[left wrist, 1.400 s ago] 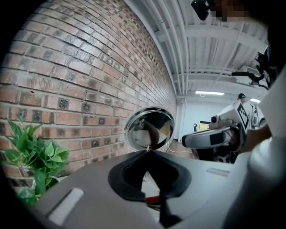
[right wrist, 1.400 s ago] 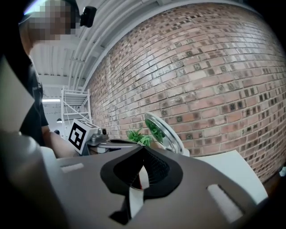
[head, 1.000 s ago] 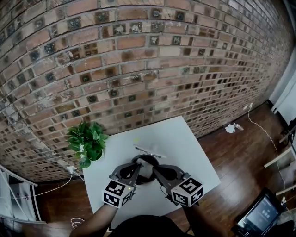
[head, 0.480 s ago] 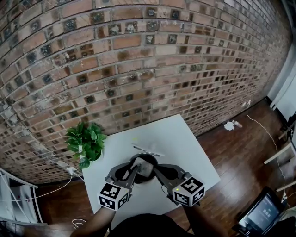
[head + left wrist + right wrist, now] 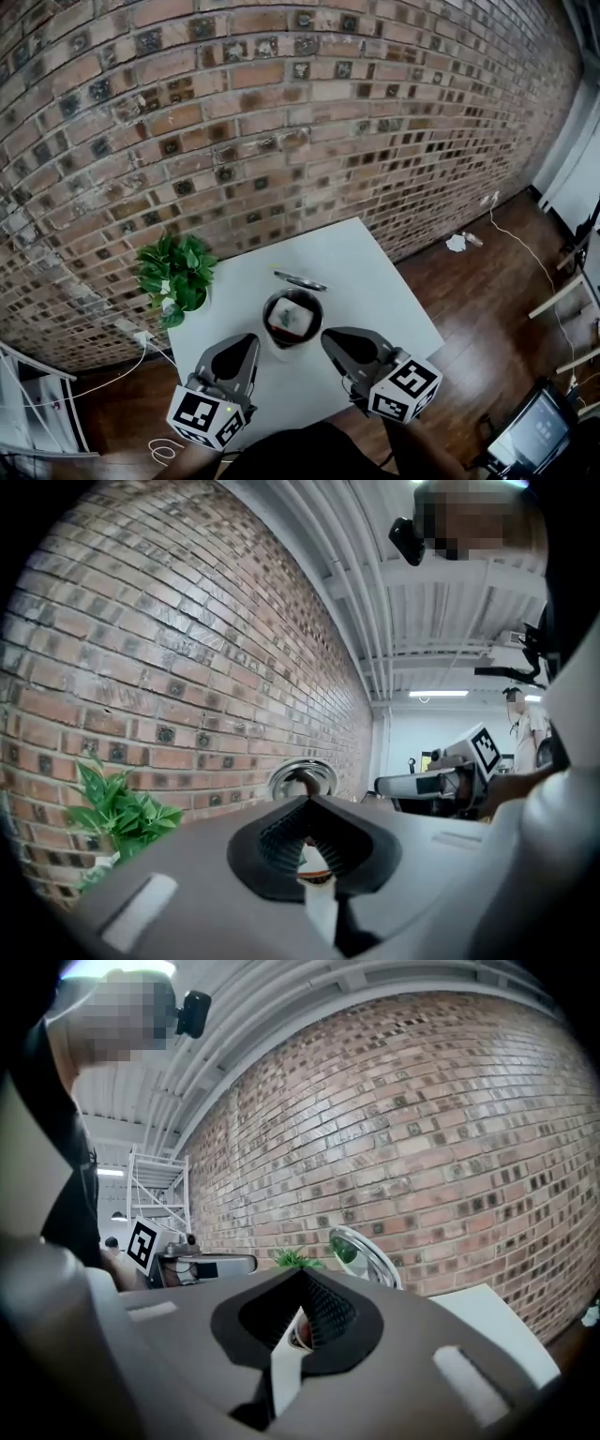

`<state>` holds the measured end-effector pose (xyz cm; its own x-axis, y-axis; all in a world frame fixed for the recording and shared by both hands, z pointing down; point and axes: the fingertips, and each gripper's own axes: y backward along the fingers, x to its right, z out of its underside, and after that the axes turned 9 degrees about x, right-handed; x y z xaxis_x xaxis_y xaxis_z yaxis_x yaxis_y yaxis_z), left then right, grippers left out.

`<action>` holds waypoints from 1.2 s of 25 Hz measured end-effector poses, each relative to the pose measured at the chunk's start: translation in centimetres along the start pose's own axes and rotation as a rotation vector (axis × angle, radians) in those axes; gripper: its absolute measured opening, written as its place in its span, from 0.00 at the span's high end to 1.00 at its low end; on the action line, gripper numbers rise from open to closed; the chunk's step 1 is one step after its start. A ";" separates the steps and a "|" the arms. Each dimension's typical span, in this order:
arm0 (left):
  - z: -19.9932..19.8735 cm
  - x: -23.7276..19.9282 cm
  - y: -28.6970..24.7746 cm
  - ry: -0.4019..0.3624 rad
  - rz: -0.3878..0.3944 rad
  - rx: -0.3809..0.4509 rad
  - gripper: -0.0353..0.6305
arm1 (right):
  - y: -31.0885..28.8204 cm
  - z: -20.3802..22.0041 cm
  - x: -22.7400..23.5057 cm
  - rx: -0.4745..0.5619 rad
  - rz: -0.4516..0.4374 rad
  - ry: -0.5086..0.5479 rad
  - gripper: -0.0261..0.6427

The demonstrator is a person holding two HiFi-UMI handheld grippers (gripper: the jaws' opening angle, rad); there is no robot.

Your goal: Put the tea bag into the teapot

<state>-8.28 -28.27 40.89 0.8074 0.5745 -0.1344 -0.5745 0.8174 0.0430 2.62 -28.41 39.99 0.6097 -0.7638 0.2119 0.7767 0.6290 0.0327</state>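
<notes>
The white teapot (image 5: 292, 323) stands open in the middle of the white table (image 5: 366, 272), and the tea bag (image 5: 286, 319) lies inside it. Its metal lid (image 5: 300, 280) rests on the table just behind it, also visible as the lid (image 5: 302, 778) and the lid (image 5: 366, 1255). My left gripper (image 5: 246, 349) sits at the pot's near left, apart from it, jaws together and empty. My right gripper (image 5: 336, 339) sits at the pot's near right, likewise shut on nothing. In each gripper view the left gripper (image 5: 307, 801) and right gripper (image 5: 302, 1274) show pads meeting at the tip.
A green potted plant (image 5: 173, 277) stands at the table's far left corner. A brick wall (image 5: 281, 122) rises right behind the table. Wooden floor (image 5: 497, 319) with a cable and a scrap of litter (image 5: 457, 243) lies to the right.
Both grippers were over the teapot's mouth with the tea bag between them. They have pulled back toward me, left and right of the pot, and the tea bag now lies inside.
</notes>
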 end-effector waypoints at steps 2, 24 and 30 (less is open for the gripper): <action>-0.5 0.5 1.4 0.008 0.007 0.013 0.94 | 0.7 -0.3 -1.2 0.017 0.017 -0.004 0.96; -0.9 6.8 8.5 -0.024 0.067 0.003 0.94 | 6.9 0.5 -8.8 0.027 0.008 0.021 0.96; -0.3 8.5 8.1 0.002 0.041 -0.014 0.94 | 9.0 -0.1 -8.8 0.044 -0.009 0.070 0.96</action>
<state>-6.11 -16.72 39.75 0.7828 0.6075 -0.1348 -0.6090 0.7924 0.0345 4.23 -16.07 38.32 0.6133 -0.7769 0.1424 0.7756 0.6265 0.0774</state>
